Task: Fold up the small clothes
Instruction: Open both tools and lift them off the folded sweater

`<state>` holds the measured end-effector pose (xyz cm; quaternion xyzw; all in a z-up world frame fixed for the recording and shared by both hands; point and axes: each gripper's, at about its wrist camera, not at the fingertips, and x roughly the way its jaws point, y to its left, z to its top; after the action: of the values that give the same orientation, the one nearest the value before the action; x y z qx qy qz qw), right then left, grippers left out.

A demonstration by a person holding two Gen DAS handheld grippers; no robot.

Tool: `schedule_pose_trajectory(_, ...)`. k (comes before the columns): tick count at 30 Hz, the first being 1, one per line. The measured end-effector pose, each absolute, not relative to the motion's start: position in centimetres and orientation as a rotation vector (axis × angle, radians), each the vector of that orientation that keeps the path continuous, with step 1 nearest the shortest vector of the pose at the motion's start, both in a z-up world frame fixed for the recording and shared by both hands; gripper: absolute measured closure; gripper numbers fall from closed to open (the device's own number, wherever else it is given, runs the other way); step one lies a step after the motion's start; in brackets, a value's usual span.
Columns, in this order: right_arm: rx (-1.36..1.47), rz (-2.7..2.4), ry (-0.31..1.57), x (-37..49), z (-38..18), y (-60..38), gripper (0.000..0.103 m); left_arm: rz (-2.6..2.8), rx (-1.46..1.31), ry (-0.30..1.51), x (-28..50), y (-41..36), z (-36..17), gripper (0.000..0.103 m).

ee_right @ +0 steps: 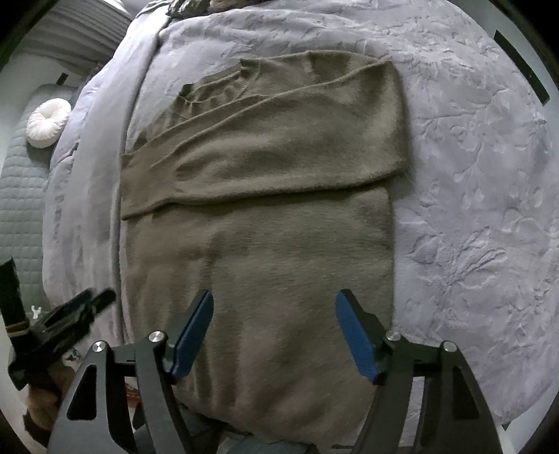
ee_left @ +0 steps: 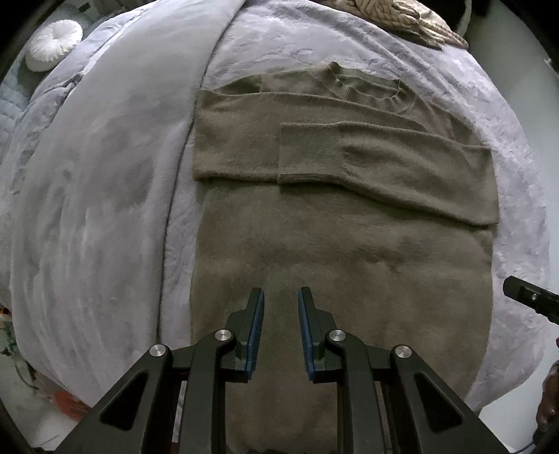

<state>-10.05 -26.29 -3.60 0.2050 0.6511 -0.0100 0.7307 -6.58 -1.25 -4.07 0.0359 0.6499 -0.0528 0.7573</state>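
Observation:
An olive-brown knit sweater (ee_left: 335, 251) lies flat on a lavender bedspread (ee_left: 104, 181), collar at the far end, both sleeves folded across its chest. It also shows in the right wrist view (ee_right: 265, 223). My left gripper (ee_left: 281, 297) is open with a narrow gap, empty, above the sweater's lower body. My right gripper (ee_right: 274, 300) is open wide, empty, over the hem area. The right gripper's tip (ee_left: 531, 297) shows at the right edge of the left wrist view. The left gripper (ee_right: 87, 304) shows blurred at the left of the right wrist view.
A round white cushion (ee_left: 54, 43) lies at the far left on a grey quilt (ee_right: 21, 195). A beige cable-knit garment (ee_left: 394, 15) lies at the far edge of the bed. The near bed edge is just below the sweater's hem.

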Motion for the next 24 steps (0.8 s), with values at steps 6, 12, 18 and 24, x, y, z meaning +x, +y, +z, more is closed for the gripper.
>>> schedule_pose_trajectory(6,0.463,-0.015,1.415,-10.4,-2.8,-26.2,0.022,-0.065,0.101,1.396,-7.1,-1.0,-3.1,0.001)
schedule_pose_trajectory(12,0.414,0.003,1.359,-11.1,-1.6,-25.6,0.014,-0.047,0.093,1.405,-7.2,-0.8,-2.5,0.001)
schedule_pose_trajectory(18,0.435,0.059,1.369,-11.2,-2.0,-25.0,0.014,-0.028,0.097,1.401,-7.9,-0.7,-2.3,0.001)
schedule_pose_trajectory(24,0.454,0.09,1.4,-11.3,-2.5,-24.5,0.014,-0.006,0.096,1.41,-8.7,-0.4,-2.3,0.001)
